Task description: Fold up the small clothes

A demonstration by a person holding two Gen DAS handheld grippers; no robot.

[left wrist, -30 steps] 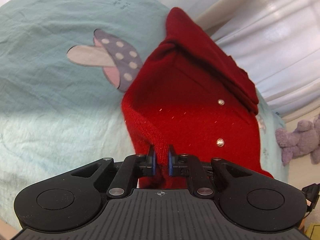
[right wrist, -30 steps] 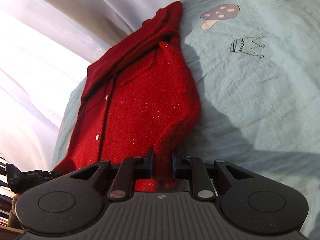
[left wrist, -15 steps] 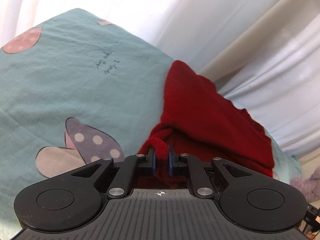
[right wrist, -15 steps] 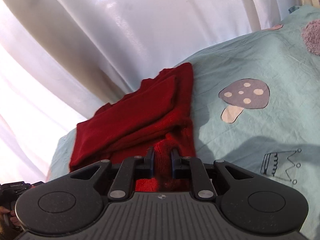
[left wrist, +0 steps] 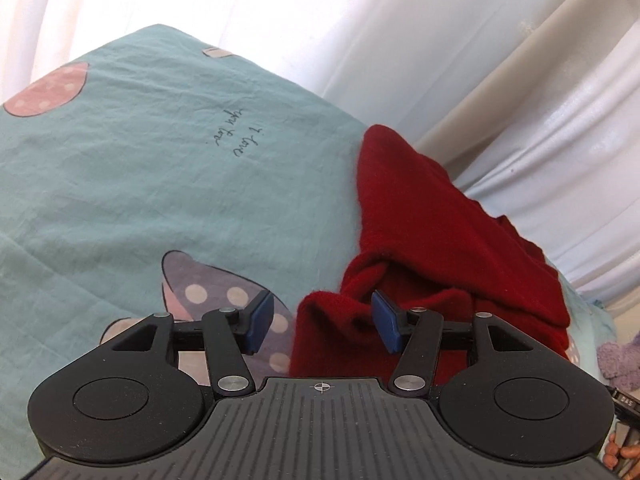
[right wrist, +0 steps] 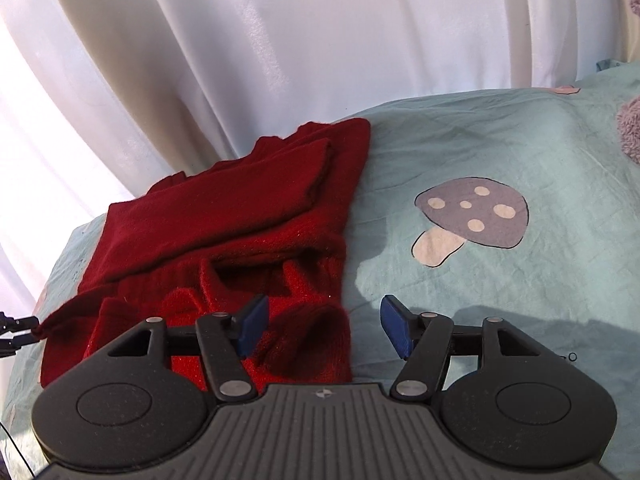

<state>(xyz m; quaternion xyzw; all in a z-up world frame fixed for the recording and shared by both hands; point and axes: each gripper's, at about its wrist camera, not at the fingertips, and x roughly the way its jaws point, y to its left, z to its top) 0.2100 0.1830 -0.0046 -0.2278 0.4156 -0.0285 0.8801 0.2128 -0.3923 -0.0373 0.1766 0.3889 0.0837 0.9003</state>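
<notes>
A red knit cardigan (left wrist: pixel 444 240) lies folded on the light teal bed sheet (left wrist: pixel 120 184). Its lower half is doubled up over the upper part, with a sleeve on top. My left gripper (left wrist: pixel 322 322) is open, and the folded hem's left corner lies loose between its blue pads. In the right wrist view the cardigan (right wrist: pixel 224 232) lies at the left. My right gripper (right wrist: pixel 322 326) is open over the hem's right corner, which rests on the sheet (right wrist: pixel 500 152).
White curtains (right wrist: pixel 280 48) hang close behind the bed's far edge. The sheet has mushroom prints (right wrist: pixel 472 218). A purple plush toy (left wrist: pixel 620 360) sits at the right edge of the left wrist view. Another plush (right wrist: pixel 630 128) lies on the right.
Both grippers carried the hem up over the cardigan's upper part, then opened and let it go. The hem now lies on the folded pile.
</notes>
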